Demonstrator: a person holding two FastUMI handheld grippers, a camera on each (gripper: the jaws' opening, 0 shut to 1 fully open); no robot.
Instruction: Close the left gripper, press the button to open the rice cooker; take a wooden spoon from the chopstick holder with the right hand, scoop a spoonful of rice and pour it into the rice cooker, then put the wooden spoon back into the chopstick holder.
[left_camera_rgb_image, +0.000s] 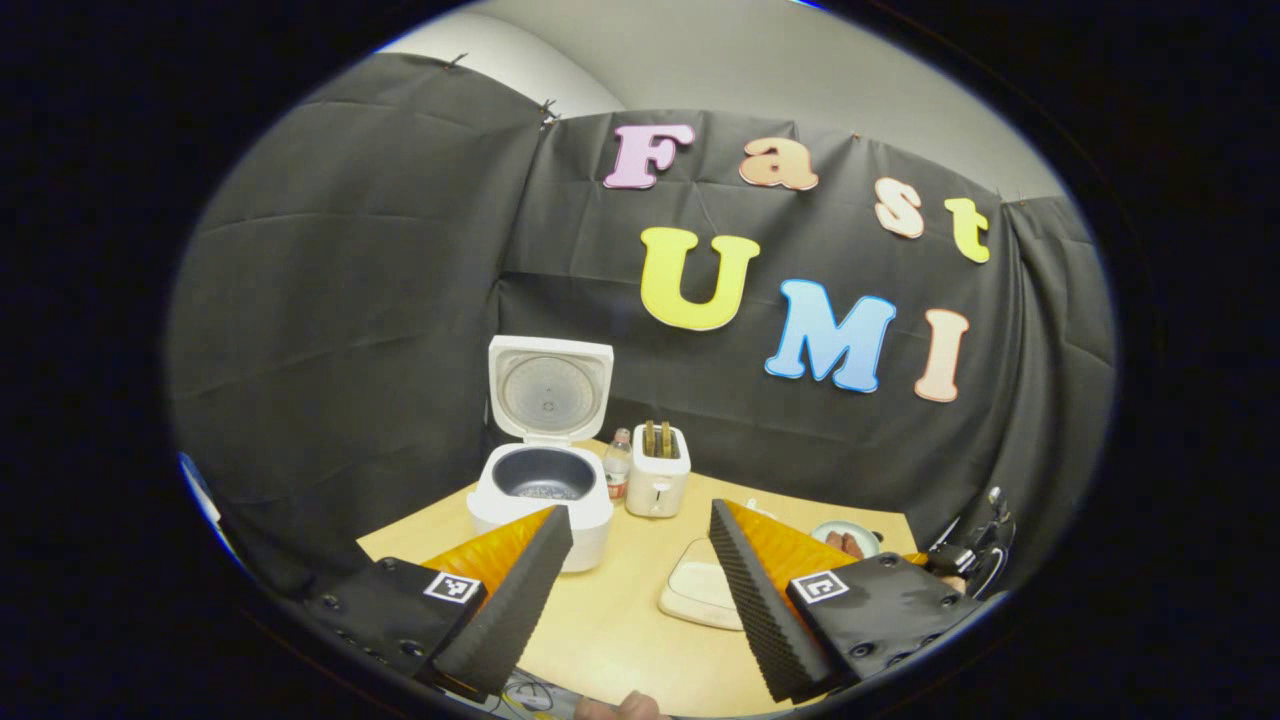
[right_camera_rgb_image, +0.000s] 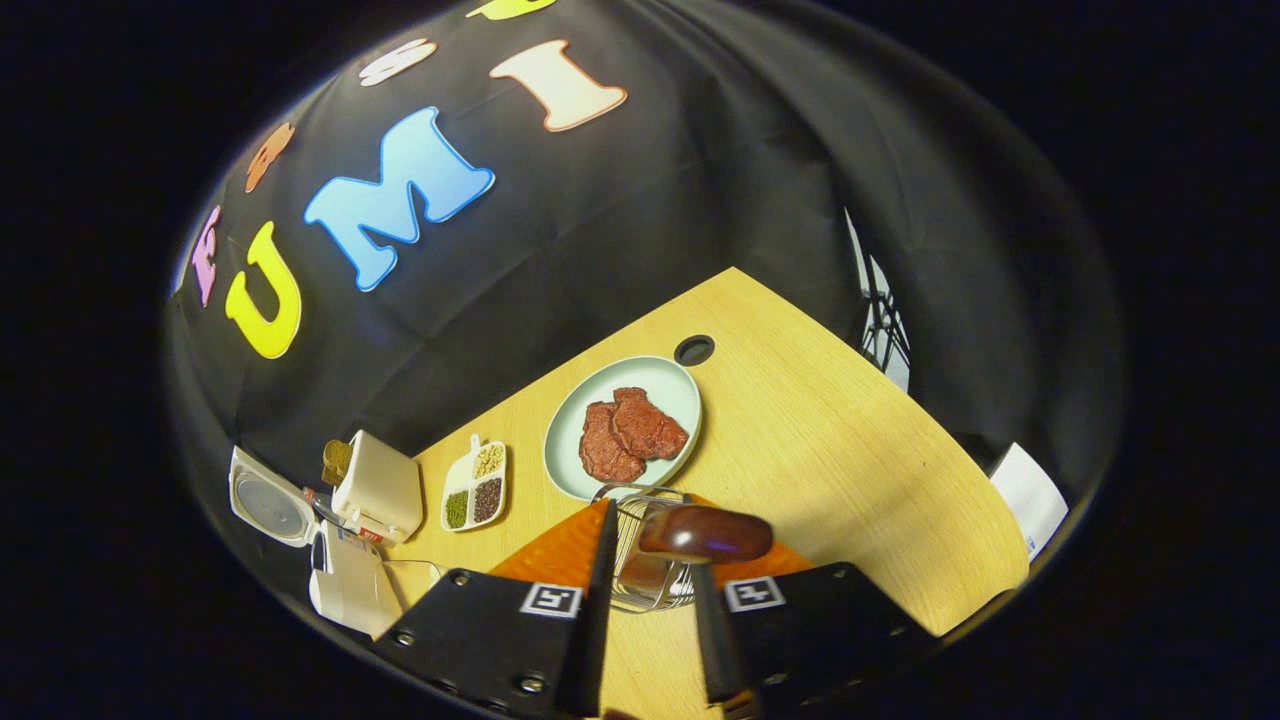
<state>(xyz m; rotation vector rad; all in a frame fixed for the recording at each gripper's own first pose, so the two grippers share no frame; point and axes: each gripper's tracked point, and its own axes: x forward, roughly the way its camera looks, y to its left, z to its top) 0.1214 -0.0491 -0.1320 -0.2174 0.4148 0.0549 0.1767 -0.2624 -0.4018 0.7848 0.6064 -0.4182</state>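
The rice cooker (left_camera_rgb_image: 541, 500) stands on the tabletop (left_camera_rgb_image: 620, 620) with its lid raised upright behind the dark inner pot, and pale grains lie at the bottom of the pot. Just to the right of the rice cooker is a small bottle (left_camera_rgb_image: 617, 466), and just beyond that a cream toaster (left_camera_rgb_image: 657, 470) with two slices standing in its slots. The left claw (left_camera_rgb_image: 640, 580) hangs in front of the rice cooker with its jaws spread wide, nothing between them; its left finger overlaps the cooker's front edge. In the right gripper view the rice cooker (right_camera_rgb_image: 300, 540) sits at the far left of the tabletop, a divided dish of grains (right_camera_rgb_image: 474, 484) lies to its right, and farther right a pale plate (right_camera_rgb_image: 622, 425) carries two pieces of red meat. The right claw (right_camera_rgb_image: 650, 590) is narrowed over the wire chopstick holder (right_camera_rgb_image: 640, 550), which stands just in front of the plate, with the dark wooden spoon (right_camera_rgb_image: 706, 533) head lying across the holder's top; whether both fingers press the handle I cannot tell.
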